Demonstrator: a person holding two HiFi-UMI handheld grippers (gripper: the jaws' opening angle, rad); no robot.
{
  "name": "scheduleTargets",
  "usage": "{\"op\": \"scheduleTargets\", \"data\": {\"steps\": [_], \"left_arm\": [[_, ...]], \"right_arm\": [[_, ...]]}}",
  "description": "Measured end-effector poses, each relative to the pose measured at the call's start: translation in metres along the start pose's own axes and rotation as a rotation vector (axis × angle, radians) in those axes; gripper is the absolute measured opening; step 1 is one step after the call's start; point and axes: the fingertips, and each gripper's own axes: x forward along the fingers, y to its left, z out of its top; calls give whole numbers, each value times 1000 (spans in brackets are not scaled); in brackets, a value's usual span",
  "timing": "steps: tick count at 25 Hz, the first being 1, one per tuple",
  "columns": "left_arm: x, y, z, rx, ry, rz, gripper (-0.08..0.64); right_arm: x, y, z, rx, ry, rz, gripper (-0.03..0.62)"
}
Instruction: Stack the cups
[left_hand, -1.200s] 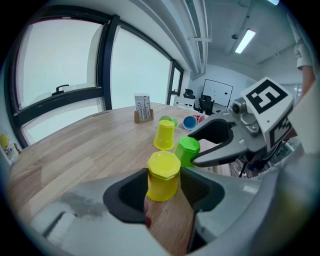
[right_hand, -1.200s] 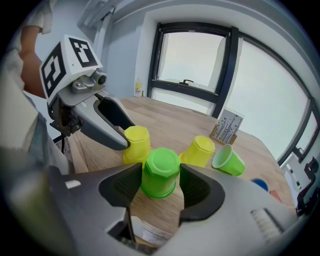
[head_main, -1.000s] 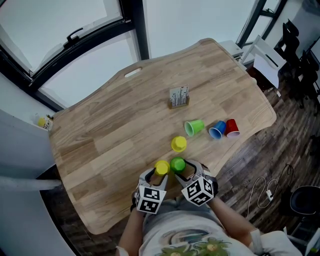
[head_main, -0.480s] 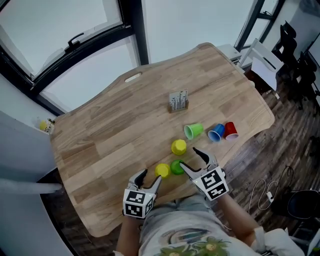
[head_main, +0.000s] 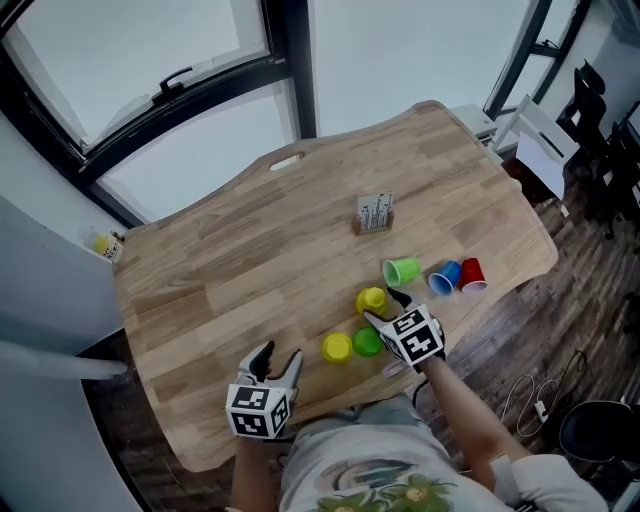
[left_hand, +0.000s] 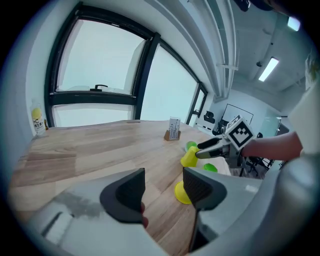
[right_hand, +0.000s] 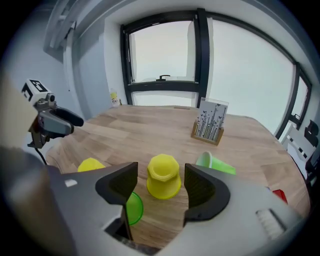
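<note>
Wooden tabletop (head_main: 250, 260), near edge: the left hand-held gripper (head_main: 279, 353), jaws just spread and empty, hangs clear of a yellow cup (head_main: 337, 347) and green cup (head_main: 366, 342) standing side by side. Beyond, the right hand-held gripper (head_main: 385, 306), likewise just spread and empty, lines up on the farther yellow cup (head_main: 371, 299), probably the next to stack.

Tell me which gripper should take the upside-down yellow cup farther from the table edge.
Right. The right gripper has open jaws framing the upside-down yellow plastic cup; the left gripper, open and empty, sits at the edge of the wooden table.
</note>
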Motion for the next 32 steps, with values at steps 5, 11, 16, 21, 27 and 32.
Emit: {"op": "scheduleTargets", "data": {"steps": [5,11,16,21,27,32], "left_arm": [[-7,10,-8,-33,0,36,252],[-5,12,-5,-43,-8,37,252],[-3,10,4,-46,-27,22,252],[0,10,9,-40,-35,18,252],[0,11,12,-50,-43,14,252],[1,8,13,-45,-42,8,252]], "right_arm": [[8,-6,-2,31,12,-8,215],[-5,-11,13,40,-42,-19,213],[-41,-21,23,76,-113,-50,213],[-73,-24,13,96,-149,-81,213],[-87,-21,-20,107,-106,-105,213],[-84,-16,-40,111,-73,-104,213]]}}
